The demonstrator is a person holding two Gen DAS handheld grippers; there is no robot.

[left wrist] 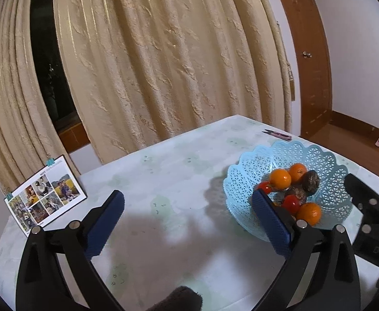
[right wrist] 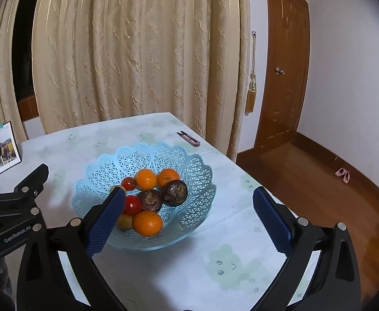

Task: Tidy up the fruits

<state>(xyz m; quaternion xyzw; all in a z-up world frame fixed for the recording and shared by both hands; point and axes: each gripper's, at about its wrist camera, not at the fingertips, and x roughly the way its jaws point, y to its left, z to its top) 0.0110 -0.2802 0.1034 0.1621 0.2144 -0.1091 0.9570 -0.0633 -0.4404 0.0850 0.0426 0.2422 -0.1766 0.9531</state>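
A light blue lattice basket stands on the table and holds several fruits: oranges, small red tomatoes, two dark brown fruits and a small tan fruit. The basket also shows at the right of the left wrist view, with oranges in it. My right gripper is open and empty, raised in front of the basket. My left gripper is open and empty over bare table left of the basket.
The table has a pale cloth with green cloud prints. Small pink thread snips lie near the far edge. A photo calendar stands at the far left. Cream curtains hang behind. Wooden floor and a door lie to the right.
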